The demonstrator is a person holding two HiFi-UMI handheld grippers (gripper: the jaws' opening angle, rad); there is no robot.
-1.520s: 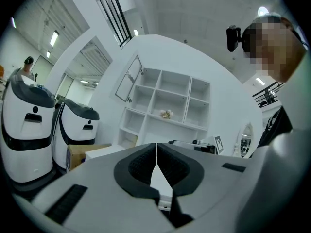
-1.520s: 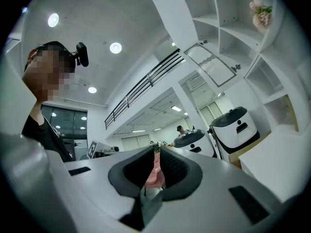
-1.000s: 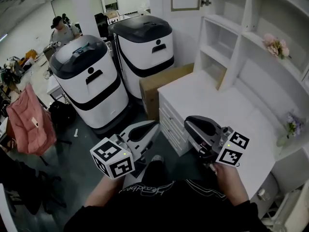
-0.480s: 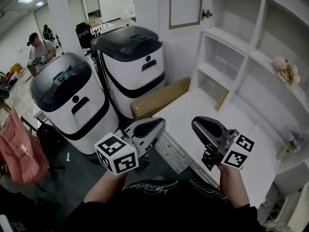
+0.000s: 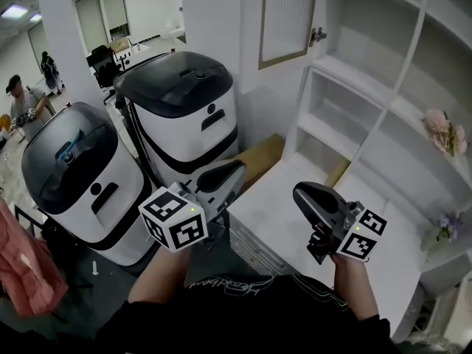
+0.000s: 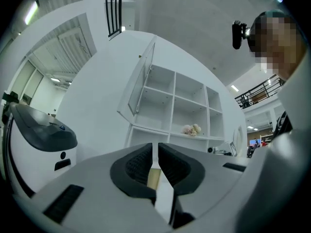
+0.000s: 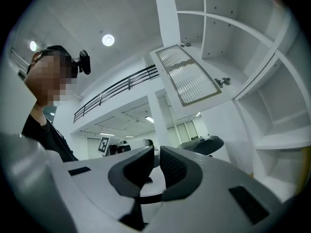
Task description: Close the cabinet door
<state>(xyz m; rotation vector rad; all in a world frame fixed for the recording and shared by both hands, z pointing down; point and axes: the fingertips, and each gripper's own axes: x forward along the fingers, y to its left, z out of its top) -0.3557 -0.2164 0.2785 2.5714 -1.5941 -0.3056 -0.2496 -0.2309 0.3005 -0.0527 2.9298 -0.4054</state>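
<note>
The cabinet door (image 5: 287, 17), white-framed with a ribbed glass panel, stands swung open at the top of the white shelf unit (image 5: 354, 72), with its hinge (image 5: 318, 34) at the door's right edge. My left gripper (image 5: 230, 172) is shut and empty, held above the desk's left corner, well below the door. My right gripper (image 5: 301, 195) hovers over the desk, also shut with nothing in it. The left gripper view shows the door (image 6: 141, 81) edge-on beyond the shut left gripper (image 6: 155, 155). In the right gripper view the door (image 7: 187, 76) hangs above the shut right gripper (image 7: 156, 163).
Two tall white-and-black machines (image 5: 181, 102) (image 5: 74, 168) stand left of the white desk (image 5: 287, 212), with a cardboard box (image 5: 259, 157) between them. Pink flowers (image 5: 445, 130) sit on a shelf and a purple sprig (image 5: 442, 231) on the desk. A person (image 5: 22, 102) is far left.
Both grippers have moved forward and a little up toward the shelf unit. The view has lifted, so the open door shows more fully. Both stay shut.
</note>
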